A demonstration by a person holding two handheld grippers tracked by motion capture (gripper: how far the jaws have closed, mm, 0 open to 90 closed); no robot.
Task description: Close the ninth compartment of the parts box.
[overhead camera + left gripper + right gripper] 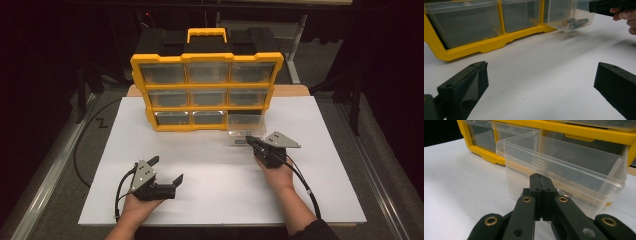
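Right gripper jaws clenched tight together, tips at the front lip of the clear drawer. I can't tell if the lip is pinched between them. Drawer sits pulled partway out of the bottom-right slot of the yellow organizer, resting on the white table. In the left gripper view I see small parts inside the drawer, a few dark cylinders and a brass-coloured bit. Left gripper jaws released, wide apart, nothing between them, well apart from the organizer near the table's front edge.
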